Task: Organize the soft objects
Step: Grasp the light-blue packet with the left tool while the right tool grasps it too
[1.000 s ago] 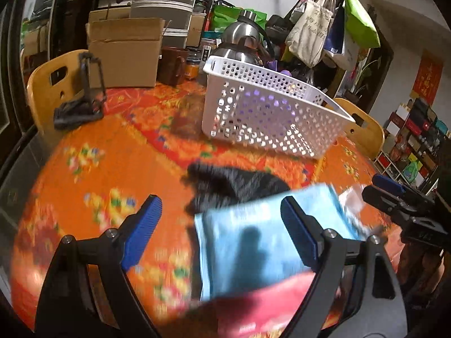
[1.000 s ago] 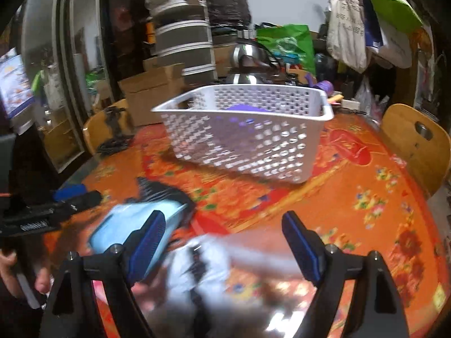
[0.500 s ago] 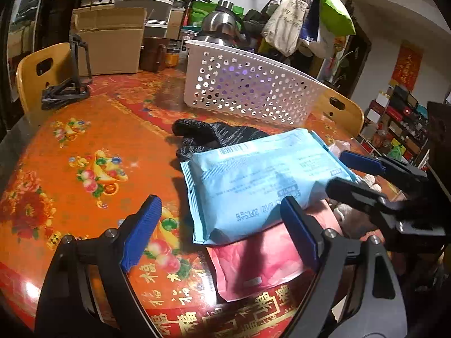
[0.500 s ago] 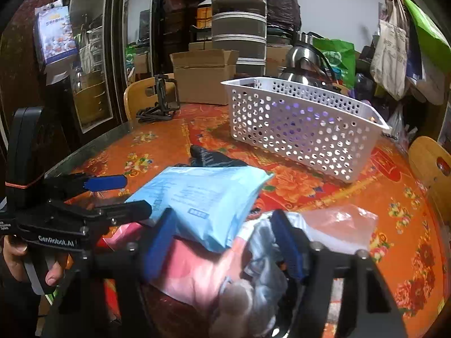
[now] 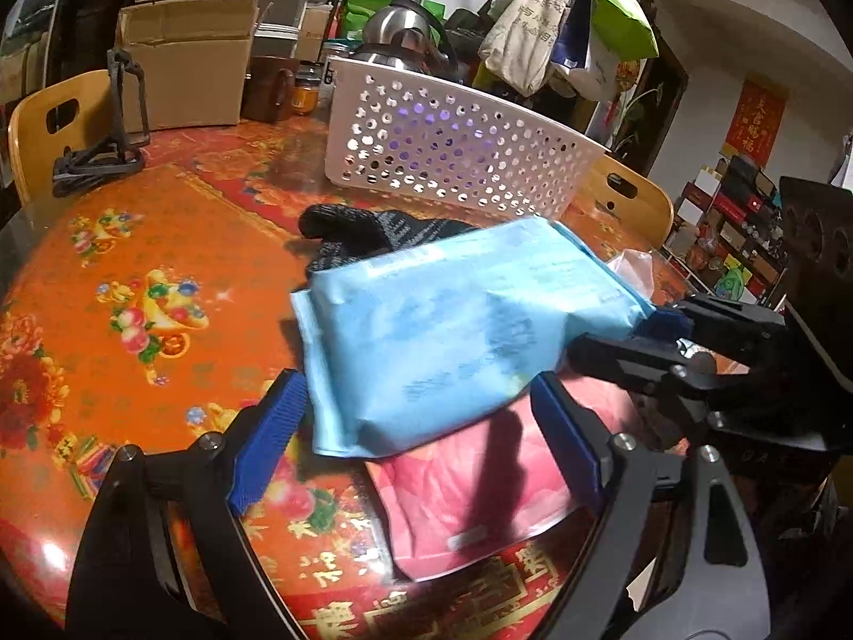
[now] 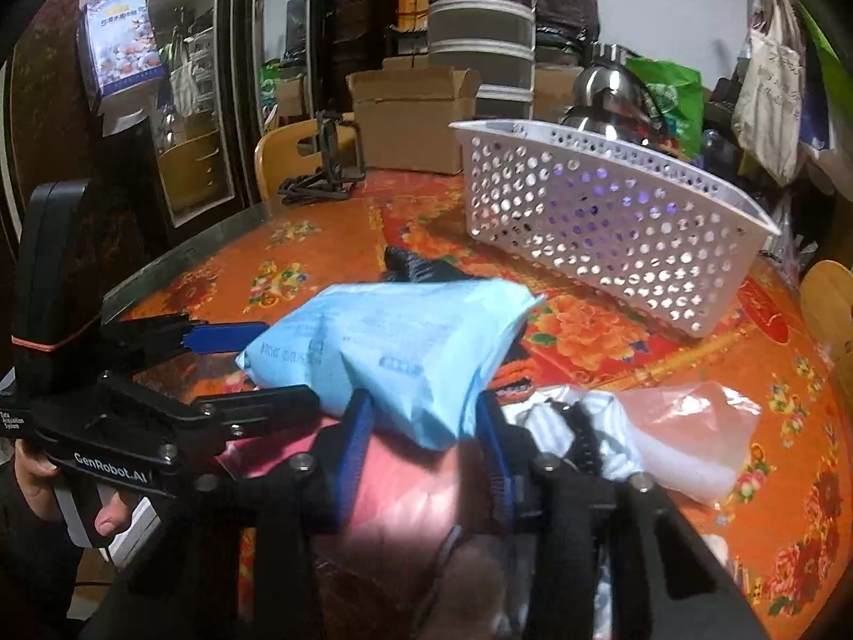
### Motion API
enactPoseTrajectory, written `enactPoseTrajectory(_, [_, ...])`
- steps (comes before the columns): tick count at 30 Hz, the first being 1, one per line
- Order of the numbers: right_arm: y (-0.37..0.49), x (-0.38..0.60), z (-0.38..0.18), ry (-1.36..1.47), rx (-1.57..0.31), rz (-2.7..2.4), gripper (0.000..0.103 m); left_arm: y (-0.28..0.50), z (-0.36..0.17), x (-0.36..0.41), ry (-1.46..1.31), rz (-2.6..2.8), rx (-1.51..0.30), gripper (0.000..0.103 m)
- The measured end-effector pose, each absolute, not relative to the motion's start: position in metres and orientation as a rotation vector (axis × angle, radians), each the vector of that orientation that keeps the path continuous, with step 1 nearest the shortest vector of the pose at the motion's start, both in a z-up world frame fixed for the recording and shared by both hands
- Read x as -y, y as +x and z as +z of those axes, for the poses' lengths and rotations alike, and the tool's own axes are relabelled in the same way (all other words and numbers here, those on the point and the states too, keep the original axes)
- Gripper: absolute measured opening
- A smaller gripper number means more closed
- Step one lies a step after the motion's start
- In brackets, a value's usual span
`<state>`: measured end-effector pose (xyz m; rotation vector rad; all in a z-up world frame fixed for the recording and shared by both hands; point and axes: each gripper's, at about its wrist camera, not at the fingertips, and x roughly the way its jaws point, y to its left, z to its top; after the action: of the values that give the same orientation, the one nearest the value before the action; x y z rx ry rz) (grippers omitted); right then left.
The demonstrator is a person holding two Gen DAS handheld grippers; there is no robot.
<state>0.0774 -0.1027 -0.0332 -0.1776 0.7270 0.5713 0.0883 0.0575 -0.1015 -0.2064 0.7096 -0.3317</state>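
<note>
A light blue soft pack lies on top of a pink soft pack on the orange table. My right gripper is shut on the blue pack's near end and lifts it slightly; it shows in the left wrist view at the pack's right end. My left gripper is open, its fingers either side of the packs' near edge. A black glove lies behind the packs. A white perforated basket stands farther back.
A striped cloth and a clear plastic bag lie right of the packs. A black folding stand, cardboard box, kettle and wooden chairs ring the table's far side.
My right gripper has closed on the blue pack's end and raised it a little. My left gripper has moved closer to the packs and stays open.
</note>
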Motion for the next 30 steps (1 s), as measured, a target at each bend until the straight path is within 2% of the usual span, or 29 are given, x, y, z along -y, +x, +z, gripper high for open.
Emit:
enactPoseTrajectory(12, [0.081,0.099,-0.028,-0.211,-0.709,0.572,0.033,0.092,-0.109,-0.072,-0.275,-0.335,-0.71,0.076])
enactPoseTrajectory(20, [0.086,0.095,-0.016,-0.214,-0.673,0.582,0.049,0.093,-0.113,-0.078,-0.301,-0.338,-0.707,0.073])
enactPoseTrajectory(24, [0.092,0.087,-0.02,-0.239,-0.693,0.601,0.049,0.094,-0.113,-0.078,-0.301,-0.346,-0.713,0.068])
enactPoseTrajectory(26, [0.093,0.084,-0.022,-0.251,-0.697,0.607,0.042,0.095,-0.113,-0.078,-0.311,-0.355,-0.718,0.063])
enactPoseTrajectory(30, [0.093,0.085,-0.024,-0.262,-0.704,0.61,0.034,0.097,-0.113,-0.078,-0.332,-0.374,-0.726,0.058])
